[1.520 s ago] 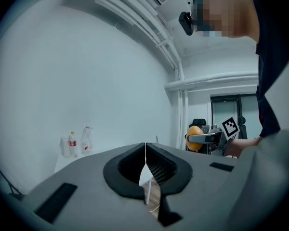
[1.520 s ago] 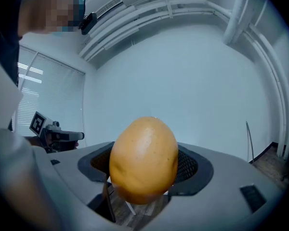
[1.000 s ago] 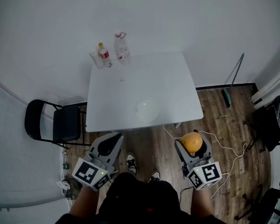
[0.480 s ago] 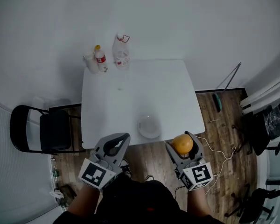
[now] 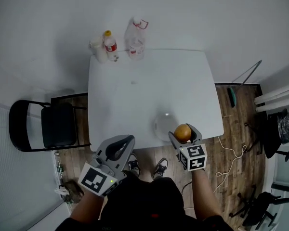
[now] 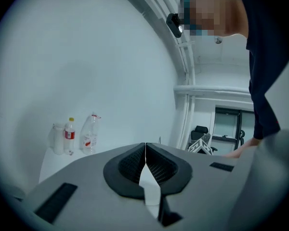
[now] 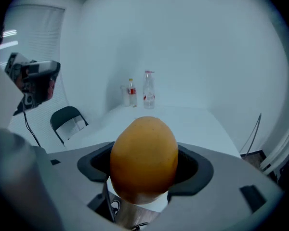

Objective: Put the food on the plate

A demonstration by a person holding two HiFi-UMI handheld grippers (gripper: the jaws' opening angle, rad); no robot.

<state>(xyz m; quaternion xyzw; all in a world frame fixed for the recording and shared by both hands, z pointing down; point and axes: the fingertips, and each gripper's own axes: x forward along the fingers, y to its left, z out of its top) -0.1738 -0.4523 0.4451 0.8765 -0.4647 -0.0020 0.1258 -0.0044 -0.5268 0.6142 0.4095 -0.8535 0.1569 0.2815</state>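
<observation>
An orange-yellow mango (image 5: 182, 132) (image 7: 143, 159) sits clamped in my right gripper (image 5: 184, 133) (image 7: 144, 165), which is shut on it just off the near edge of the white table (image 5: 149, 90). A pale, see-through plate (image 5: 164, 125) rests on the table near that edge, just left of the mango. Lower left, below the table edge, my left gripper (image 5: 119, 146) (image 6: 145, 166) is shut with its pads meeting and nothing between them.
Two plastic bottles (image 5: 111, 45) (image 5: 135, 38) and a small white container (image 5: 97, 50) stand at the table's far left corner. A black folding chair (image 5: 50, 125) is left of the table. Cables (image 5: 231, 155) lie on the wooden floor at the right.
The view has closed in on the table. My right gripper has carried the mango up and leftward from over the floor to the table's near edge beside the plate. The left gripper stays shut.
</observation>
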